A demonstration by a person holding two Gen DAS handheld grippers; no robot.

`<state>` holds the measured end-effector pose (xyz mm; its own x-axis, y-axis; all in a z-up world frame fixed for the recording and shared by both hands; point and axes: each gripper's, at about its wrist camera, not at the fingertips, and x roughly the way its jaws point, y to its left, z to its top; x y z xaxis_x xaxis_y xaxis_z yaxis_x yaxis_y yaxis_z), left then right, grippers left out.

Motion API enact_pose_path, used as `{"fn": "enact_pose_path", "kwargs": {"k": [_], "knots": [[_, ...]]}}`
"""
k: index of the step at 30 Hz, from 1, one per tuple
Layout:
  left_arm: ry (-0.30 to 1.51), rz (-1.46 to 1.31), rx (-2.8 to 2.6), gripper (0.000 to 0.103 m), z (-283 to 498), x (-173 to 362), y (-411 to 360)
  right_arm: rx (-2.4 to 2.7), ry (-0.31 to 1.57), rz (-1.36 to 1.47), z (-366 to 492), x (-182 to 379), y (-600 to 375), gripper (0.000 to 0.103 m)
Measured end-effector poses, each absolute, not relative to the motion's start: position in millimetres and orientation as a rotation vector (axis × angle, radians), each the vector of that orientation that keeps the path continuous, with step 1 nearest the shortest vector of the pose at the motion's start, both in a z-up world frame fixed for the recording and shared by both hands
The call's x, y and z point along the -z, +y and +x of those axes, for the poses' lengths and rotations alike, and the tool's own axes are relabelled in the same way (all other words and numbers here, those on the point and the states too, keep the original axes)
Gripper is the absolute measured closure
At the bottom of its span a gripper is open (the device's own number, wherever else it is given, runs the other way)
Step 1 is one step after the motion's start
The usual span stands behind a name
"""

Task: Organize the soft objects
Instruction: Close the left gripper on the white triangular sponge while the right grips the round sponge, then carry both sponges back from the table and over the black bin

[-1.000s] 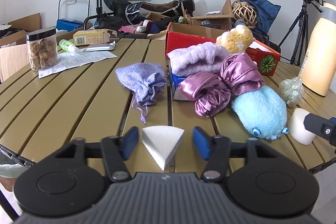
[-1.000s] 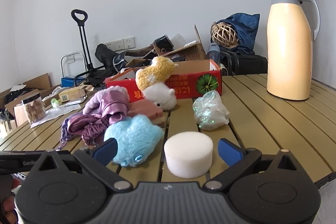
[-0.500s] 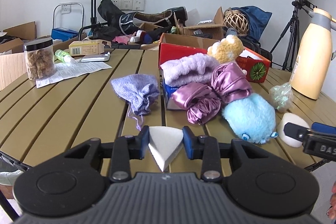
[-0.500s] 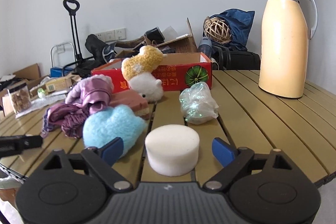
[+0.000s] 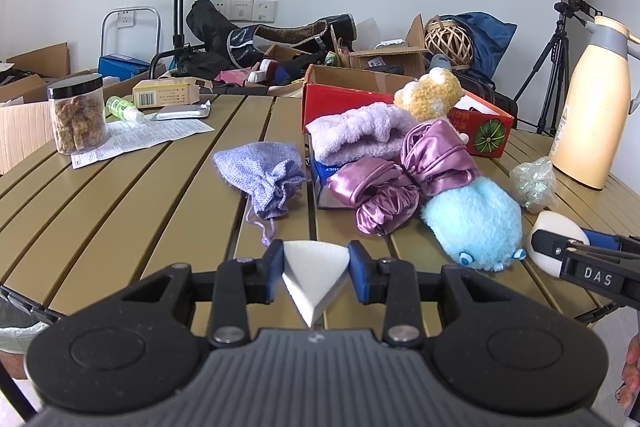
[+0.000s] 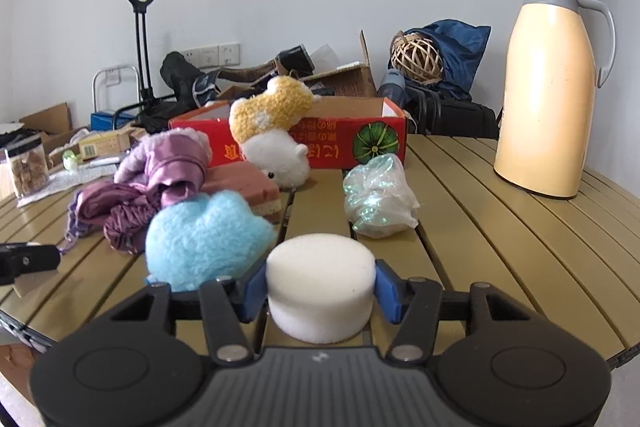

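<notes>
- Left tool is clamped on the white wedge sponge at 6 o'clock, by the desk's near edge; light and squashy, its flat flanks suit the pads.
- Right tool is closing; pads meet the round sponge, also at 6 o'clock.
- Blue plush crowds 10 o'clock; open slats lie toward 2 o'clock.
</notes>
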<state>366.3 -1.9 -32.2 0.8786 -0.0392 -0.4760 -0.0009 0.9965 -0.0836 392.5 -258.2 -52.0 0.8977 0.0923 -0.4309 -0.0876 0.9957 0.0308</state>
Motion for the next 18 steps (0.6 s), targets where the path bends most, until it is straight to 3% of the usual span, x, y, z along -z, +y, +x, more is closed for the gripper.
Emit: {"fn": "enact_pose_path", "kwargs": {"k": [18], "knots": [[0.447,-0.079,0.087,0.068,314,7,-19,-0.215,0.393,0.008,324,20,-256,0.049]]}}
